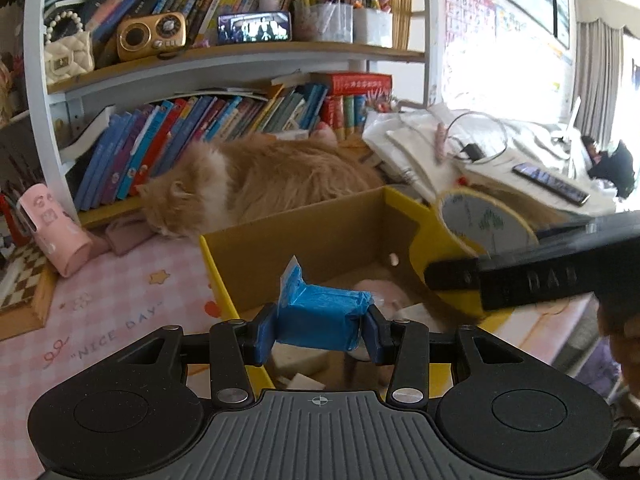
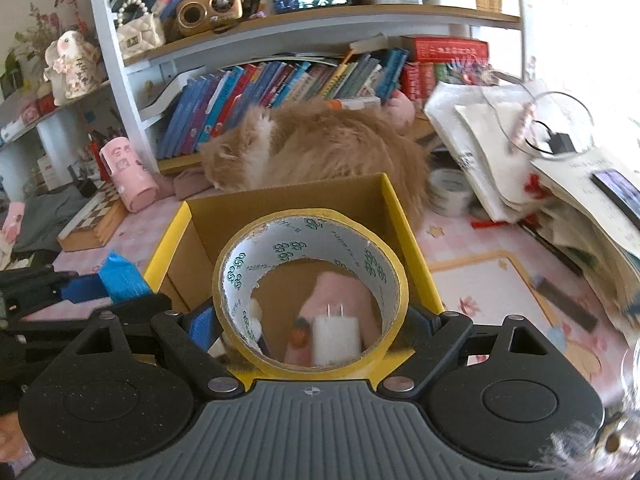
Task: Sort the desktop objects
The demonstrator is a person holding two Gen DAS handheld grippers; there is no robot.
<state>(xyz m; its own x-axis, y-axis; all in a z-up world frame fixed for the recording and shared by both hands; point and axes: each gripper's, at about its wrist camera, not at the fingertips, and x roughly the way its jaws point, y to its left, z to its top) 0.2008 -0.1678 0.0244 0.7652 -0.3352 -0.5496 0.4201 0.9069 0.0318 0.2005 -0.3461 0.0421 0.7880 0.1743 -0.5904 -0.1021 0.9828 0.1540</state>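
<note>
Two hand-held grippers tilt down over a yellow-edged cardboard box (image 2: 404, 216): the left gripper (image 1: 320, 330) pinches a crinkly blue packet (image 1: 320, 316), while the right gripper (image 2: 310, 326), jaws wide, clasps a round, glossy roll of yellow tape (image 2: 310, 292). Behind the box, a fluffy ginger cat (image 1: 256, 180) lies curled beside shelved books.

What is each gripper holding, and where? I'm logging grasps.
Left gripper: blue pack, pinched across its ends. Right gripper: tape roll, clamped on its outer rim at opposite sides.
</note>
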